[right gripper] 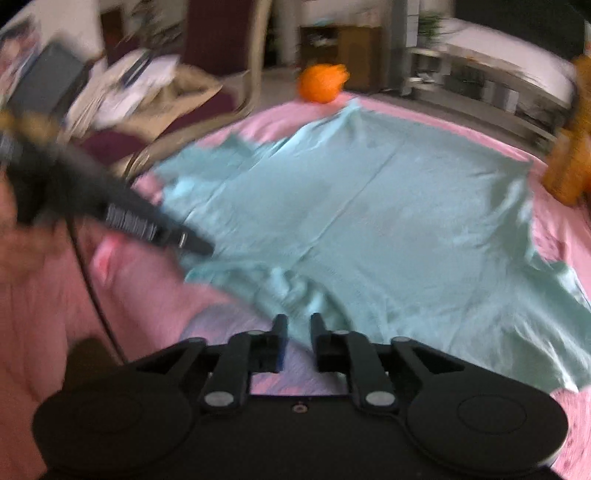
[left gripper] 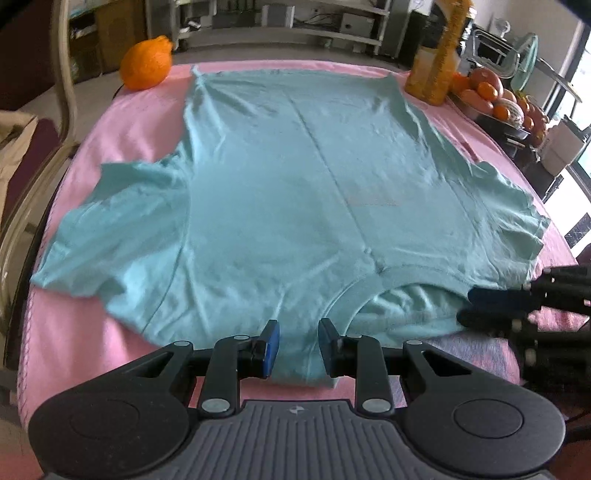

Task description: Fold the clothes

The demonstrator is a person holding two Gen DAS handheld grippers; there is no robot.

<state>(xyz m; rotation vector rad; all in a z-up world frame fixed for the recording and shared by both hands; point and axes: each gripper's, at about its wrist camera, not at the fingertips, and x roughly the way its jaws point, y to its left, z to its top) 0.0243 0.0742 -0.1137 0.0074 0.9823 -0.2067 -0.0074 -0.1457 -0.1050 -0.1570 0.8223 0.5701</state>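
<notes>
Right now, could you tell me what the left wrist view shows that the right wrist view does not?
Only the left wrist view shows the bowl of fruit at the table's far right and the shirt's collar. Only the right wrist view shows the cluttered chair past the table's left side. Both share the teal T-shirt spread flat on the pink cloth, the orange fruit, and both grippers, left gripper and right gripper, open near the collar edge.

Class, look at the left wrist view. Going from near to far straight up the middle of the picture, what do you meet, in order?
Left claw → shirt neckband → light blue T-shirt body → its far hem → pink table cover → shelving beyond the table.
</notes>
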